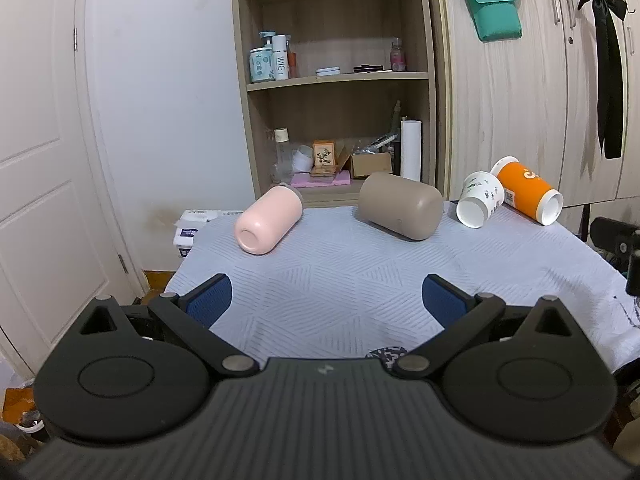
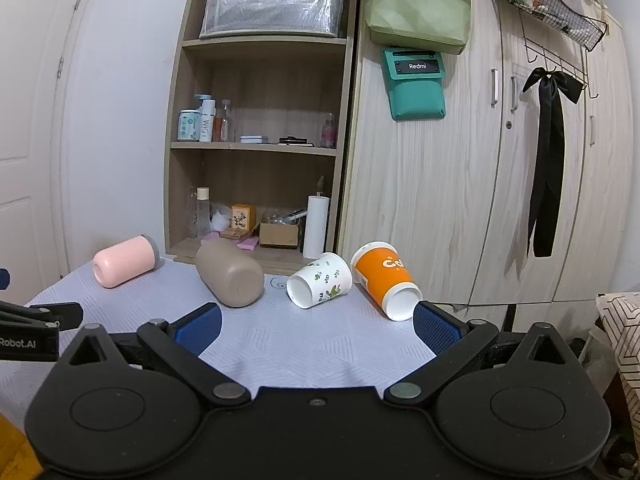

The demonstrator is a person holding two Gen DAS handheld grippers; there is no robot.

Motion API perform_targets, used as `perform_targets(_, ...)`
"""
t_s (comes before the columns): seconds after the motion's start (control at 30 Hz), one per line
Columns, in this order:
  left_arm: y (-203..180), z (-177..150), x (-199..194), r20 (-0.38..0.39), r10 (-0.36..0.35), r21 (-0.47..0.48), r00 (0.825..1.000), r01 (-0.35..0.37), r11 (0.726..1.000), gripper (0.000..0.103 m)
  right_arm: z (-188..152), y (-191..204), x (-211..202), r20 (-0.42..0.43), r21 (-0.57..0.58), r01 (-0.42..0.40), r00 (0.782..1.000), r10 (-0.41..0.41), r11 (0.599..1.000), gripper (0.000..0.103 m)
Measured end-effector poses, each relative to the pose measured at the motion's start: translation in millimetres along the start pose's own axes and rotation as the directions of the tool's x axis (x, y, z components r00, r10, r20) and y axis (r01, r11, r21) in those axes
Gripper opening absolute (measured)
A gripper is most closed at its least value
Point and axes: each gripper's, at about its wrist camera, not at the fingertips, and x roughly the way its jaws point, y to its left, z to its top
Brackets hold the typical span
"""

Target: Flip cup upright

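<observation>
— Where do things stand for you?

— Four cups lie on their sides on the table [image 1: 340, 304] with the pale blue-grey patterned cloth, in a row across the middle of both views. From frame left to right: a smooth pink cylindrical cup [image 1: 268, 220], a taupe rounded cup [image 1: 402, 205], a white paper cup with a green leaf print [image 2: 320, 280], and an orange paper cup with white lettering [image 2: 384, 278]. None is upright yet. Both my grippers hang short of the row; the left gripper [image 1: 326, 296] has its blue-padded fingers [image 1: 210, 298] spread wide and empty, and the right gripper [image 2: 316, 326] is just as wide, holding nothing

— Which one would you take first?

— The task names no particular cup, so I judge by reach. In the right wrist view the orange cup's open white mouth sits just beside my right-hand pad at lower right of centre, so that looks closest for the right gripper. For the left, the pink one at centre left seems the natural pick

— How do you do it well?

— Close across the cup's body, not the rim. Paper walls will likely crumple under a hard squeeze, so I'd go gently and nearer the stiffer base end. Then lift it clear of the cloth, rotate the wrist until the mouth faces up, and set the base flat before letting go. The orange and white cups lie close together, so I'd come in from the outer side to avoid knocking the neighbour into a roll
</observation>
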Motion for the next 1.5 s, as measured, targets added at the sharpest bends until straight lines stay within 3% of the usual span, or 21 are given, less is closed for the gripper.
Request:
perform_targets(0.4,5,-7,14,-0.052,-0.007,-0.03,0.999,0.005,1.0,0.103,-3,1,4,-0.016,-0.007,0.005,1.0,-0.005,1.0,0.103)
perform_targets(0.87,20,-5,-2,0.037,-0.008,-0.1,0.999,0.011,0.995,0.103,-6,6,9,-0.031,-0.003,0.006,0.999,-0.006,1.0,0.103)
perform_targets(1.0,19,-6,-1,0.03,-0.007,-0.094,1.0,0.01,0.996,0.103,-5,5,10,-0.037,-0.007,0.0,0.999,0.0,1.0,0.103)
perform_targets(1.17,23,-6,-1,0.014,-0.06,-0.116,0.998,0.061,0.991,0.103,-6,6,11,-0.043,-0.011,-0.002,0.999,0.002,1.0,0.103)
perform_targets(1.5,20,-6,-5,0.019,-0.065,-0.109,0.998,0.067,0.992,0.103,-5,7,10,-0.048,-0.015,0.007,0.999,-0.008,1.0,0.103)
